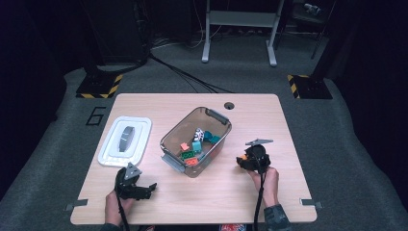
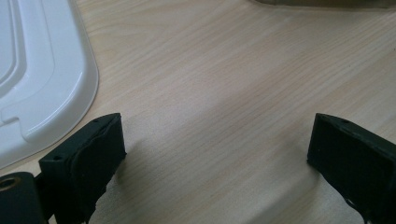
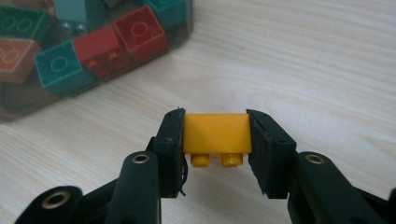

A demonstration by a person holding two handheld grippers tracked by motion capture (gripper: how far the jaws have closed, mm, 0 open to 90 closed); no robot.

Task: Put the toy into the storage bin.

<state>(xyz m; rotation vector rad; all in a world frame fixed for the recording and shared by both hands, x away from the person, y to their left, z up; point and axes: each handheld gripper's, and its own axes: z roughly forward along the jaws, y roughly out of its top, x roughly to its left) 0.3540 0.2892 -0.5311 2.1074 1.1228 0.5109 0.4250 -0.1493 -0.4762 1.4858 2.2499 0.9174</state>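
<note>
Right gripper (image 3: 215, 140) clamped on yellow brick (image 3: 215, 133), brick squarely between both pads, studs facing the camera, just above bare table (image 3: 327, 70) beside the clear bin (image 1: 196, 139) of bricks; left gripper (image 2: 215, 154) spread wide over bare wood near white lid (image 2: 42, 84).

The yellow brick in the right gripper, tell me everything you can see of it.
The yellow brick is a small plastic building block, smooth and glossy, clamped by its two ends between the jaws of the right gripper. In the right gripper view it is tipped so that two round studs point toward the camera below its flat face. It sits just above the wooden table, beside the bin of bricks; whether it touches the table is unclear.
</note>
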